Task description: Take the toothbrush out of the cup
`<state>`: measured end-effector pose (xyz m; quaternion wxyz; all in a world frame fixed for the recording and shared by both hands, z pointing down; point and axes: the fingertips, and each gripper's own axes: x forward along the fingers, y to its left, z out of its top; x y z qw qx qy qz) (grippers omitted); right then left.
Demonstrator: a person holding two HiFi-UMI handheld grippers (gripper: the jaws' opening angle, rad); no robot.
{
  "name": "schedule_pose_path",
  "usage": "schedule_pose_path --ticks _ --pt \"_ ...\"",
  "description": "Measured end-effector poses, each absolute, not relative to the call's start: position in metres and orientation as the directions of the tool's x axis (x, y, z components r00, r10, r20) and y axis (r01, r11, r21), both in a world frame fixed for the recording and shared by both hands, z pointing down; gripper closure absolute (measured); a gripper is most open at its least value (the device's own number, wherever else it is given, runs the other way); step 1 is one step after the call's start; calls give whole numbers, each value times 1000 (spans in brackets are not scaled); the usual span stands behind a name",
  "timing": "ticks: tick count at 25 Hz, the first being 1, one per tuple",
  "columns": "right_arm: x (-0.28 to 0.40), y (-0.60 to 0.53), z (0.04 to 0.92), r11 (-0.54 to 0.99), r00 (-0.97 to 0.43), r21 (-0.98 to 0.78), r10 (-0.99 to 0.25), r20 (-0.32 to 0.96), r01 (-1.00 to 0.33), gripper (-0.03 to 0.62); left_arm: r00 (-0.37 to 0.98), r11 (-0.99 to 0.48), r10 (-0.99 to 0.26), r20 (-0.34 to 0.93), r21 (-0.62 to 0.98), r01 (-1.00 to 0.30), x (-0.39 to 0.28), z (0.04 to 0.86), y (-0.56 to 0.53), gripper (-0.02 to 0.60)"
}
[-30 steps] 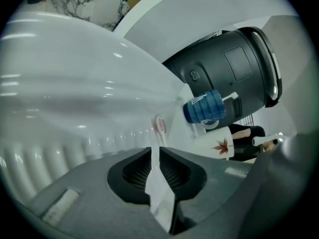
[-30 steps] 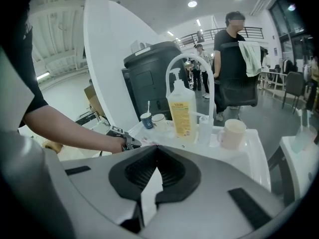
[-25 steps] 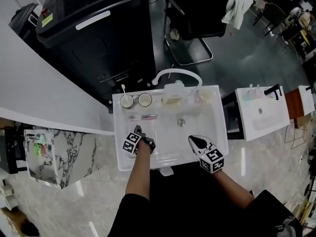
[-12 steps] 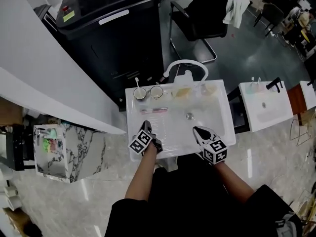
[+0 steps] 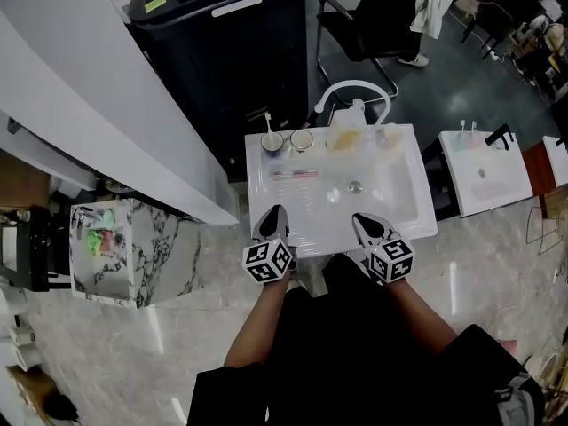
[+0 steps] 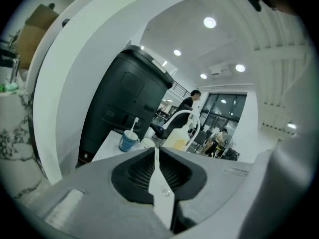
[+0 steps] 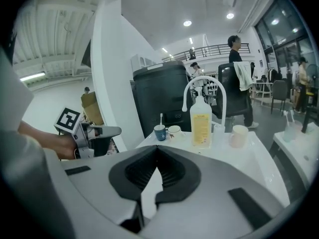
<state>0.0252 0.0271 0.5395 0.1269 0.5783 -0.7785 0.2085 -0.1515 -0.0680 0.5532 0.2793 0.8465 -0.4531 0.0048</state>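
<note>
Left gripper (image 5: 274, 215): jaws pressed together, nothing in them, over the sink's (image 5: 417, 207) front-left corner. Toothbrush (image 5: 267, 119) stands head-up in the blue cup (image 5: 272, 142) at the back-left corner, with a white cup (image 5: 302, 138) just beside it on the right. Both are well apart from the grippers. Pink-handled brush (image 5: 295, 174) lies flat on the ledge in front of the cups. Right gripper (image 5: 364, 223): also closed and empty, over the front edge right of centre. Handling guess: the brush is light, stiff plastic with a thin, slick handle, and the cup is light and may tip. Pinch the bare shaft just above the rim, below the bristles, and pull straight up.
</note>
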Motion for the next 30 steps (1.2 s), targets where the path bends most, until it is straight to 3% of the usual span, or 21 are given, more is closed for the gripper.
schedule_pose_path --ticks 6,15,19,22,30 --pt "-1 28 537 249 -305 -181 -848 434 -951 592 607 -503 -764 221 385 -773 -163 523 -55 546" --pt "-10 -10 544 288 -359 -221 -825 437 -932 592 563 -478 -785 257 327 -815 -156 527 -122 546" --pt "3 -41 545 294 -373 -240 -822 431 -925 592 565 -478 -770 297 318 -819 -138 531 -174 544" --pt "12 -60 550 283 -370 -256 -826 425 -924 592 556 -485 -759 338 275 -830 -131 537 -213 509" --pt "96 -98 578 169 -277 -265 -847 453 -949 592 492 -440 -743 454 223 -870 -93 583 -298 477"
